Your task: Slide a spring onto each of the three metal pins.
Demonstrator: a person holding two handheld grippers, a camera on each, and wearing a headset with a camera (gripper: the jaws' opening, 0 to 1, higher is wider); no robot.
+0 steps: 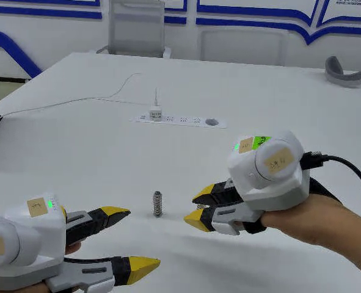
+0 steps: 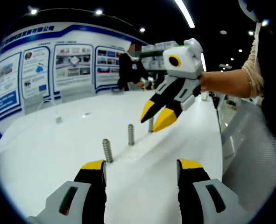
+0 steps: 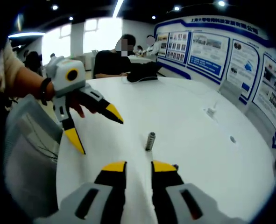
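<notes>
Three upright pins (image 2: 130,134), springs visible on two, stand on the tabletop (image 2: 44,154); your left tongs (image 2: 141,164) gape wide, your right tongs (image 1: 191,209) narrow, holding nothing.

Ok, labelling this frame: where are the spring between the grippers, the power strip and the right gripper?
spring (image 1: 157,204): head view, mid-coil.
power strip (image 1: 180,120): head view, middle of body.
right gripper (image 1: 192,207): head view, midway between fingertips.

The left tongs (image 2: 141,164) gape wide over the white bench (image 2: 49,158), three upright springs (image 2: 131,134) ahead, the right tongs (image 2: 155,117) just beside the farthest.
</notes>
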